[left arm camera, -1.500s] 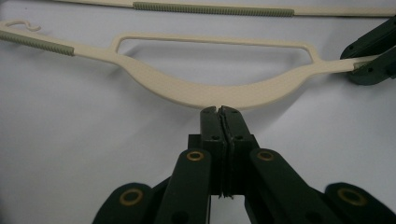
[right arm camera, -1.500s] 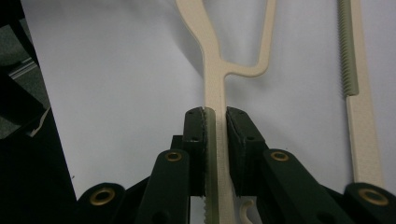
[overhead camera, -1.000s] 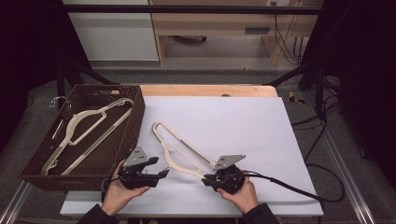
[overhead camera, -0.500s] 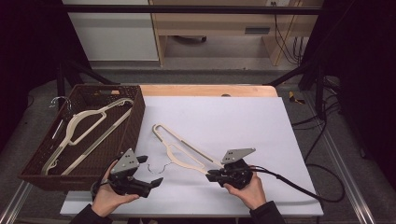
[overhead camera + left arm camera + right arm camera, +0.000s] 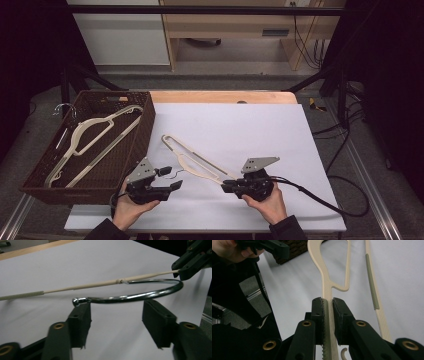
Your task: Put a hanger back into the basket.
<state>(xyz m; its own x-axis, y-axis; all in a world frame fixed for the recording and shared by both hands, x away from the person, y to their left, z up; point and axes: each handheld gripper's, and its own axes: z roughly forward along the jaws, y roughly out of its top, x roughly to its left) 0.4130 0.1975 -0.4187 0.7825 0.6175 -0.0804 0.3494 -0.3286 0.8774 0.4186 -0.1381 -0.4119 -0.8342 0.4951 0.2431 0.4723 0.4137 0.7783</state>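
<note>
High view: the cream hanger (image 5: pixel 192 159) lies slanted across the white table (image 5: pixel 250 130), lower centre; the right gripper (image 5: pixel 231 187) pinches its lower end, and the left gripper (image 5: pixel 167 181) sits by the basket (image 5: pixel 145 125).

Left gripper view: jaws spread around the metal hook (image 5: pixel 140 293), probably not yet touching.

Right gripper view: jaws pressed on the hanger's arm (image 5: pixel 328 290).

Next, likely close on the hook and lift toward the basket.

Left claw (image 5: pixel 167 179) gapes; right claw (image 5: pixel 227 187) is clamped.
</note>
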